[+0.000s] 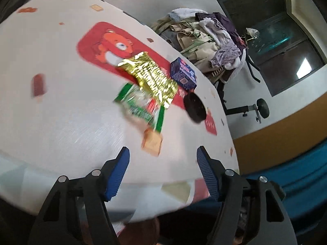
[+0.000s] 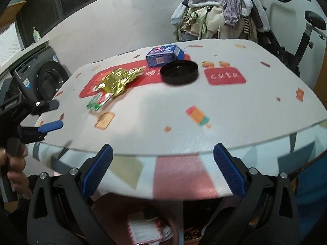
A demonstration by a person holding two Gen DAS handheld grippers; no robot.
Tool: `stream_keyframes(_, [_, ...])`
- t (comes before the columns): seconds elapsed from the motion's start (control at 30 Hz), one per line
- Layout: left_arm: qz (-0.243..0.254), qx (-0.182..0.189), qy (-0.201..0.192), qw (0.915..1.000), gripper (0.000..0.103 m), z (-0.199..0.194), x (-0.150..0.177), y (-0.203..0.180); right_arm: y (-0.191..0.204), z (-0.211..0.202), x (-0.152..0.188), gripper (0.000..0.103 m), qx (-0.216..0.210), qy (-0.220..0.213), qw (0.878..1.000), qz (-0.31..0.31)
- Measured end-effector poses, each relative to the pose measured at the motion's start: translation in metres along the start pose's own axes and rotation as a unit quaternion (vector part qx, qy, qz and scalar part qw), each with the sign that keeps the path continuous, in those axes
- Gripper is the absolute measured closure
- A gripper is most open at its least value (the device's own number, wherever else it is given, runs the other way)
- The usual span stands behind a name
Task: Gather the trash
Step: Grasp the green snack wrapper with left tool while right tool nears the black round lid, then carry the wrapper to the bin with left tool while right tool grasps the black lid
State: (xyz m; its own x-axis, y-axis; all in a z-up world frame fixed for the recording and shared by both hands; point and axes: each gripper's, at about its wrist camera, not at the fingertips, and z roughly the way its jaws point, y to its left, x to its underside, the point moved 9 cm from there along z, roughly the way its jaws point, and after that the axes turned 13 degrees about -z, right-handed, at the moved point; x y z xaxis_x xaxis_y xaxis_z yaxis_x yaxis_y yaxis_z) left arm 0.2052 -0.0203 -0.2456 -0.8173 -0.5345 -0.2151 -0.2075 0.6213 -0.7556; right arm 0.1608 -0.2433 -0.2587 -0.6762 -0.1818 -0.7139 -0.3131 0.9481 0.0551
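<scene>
Gold foil wrapper (image 1: pixel 150 75): crumpled, lying on the red bear print of the tablecloth (image 1: pixel 61 112), near the table's middle; its lower edge overlaps the next item.
Green-and-red wrapper (image 1: pixel 141 107): flat on the cloth, partly under the gold one, blurred in the left wrist view.
Blue carton (image 1: pixel 183 73): small printed box, just beside the gold wrapper, on the far side of the table.
Black round lid (image 2: pixel 179 71): lying rim up, just in front of the carton, apart from both wrappers.
Left gripper (image 1: pixel 163 156): blue pads spread apart, nothing between them, hovering over the cloth short of the wrappers; a hand (image 2: pixel 15 169) holds its handle.
Right gripper (image 2: pixel 163 155): jaws wide apart and empty, at the table's near edge.
Below the near edge: printed paper packaging (image 2: pixel 146 229), blurred.
Background: heap of clothes (image 2: pixel 218 14); front-loading washing machine (image 2: pixel 44 75).
</scene>
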Motion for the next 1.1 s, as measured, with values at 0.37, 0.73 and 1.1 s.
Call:
stream_keyframes(0.37, [-0.061, -0.055, -0.027, 0.9963, 0.071, 0.058, -0.033, 0.025, -0.032, 0.019, -0.031, 0.006, 0.029, -0.015, 0.999, -0.013])
stream_keyframes(0.73, [0.09, -0.083, -0.061, 0.9906, 0.098, 0.034, -0.036, 0.018, -0.044, 0.071, -0.079, 0.006, 0.016, -0.008, 1.0, -0.017])
stream_keyframes(1.1, [0.169, -0.071, -0.125, 0.9751, 0.098, -0.019, -0.037, 0.0, -0.065, 0.181, -0.104, 0.005, 0.049, 0.115, 0.992, -0.014])
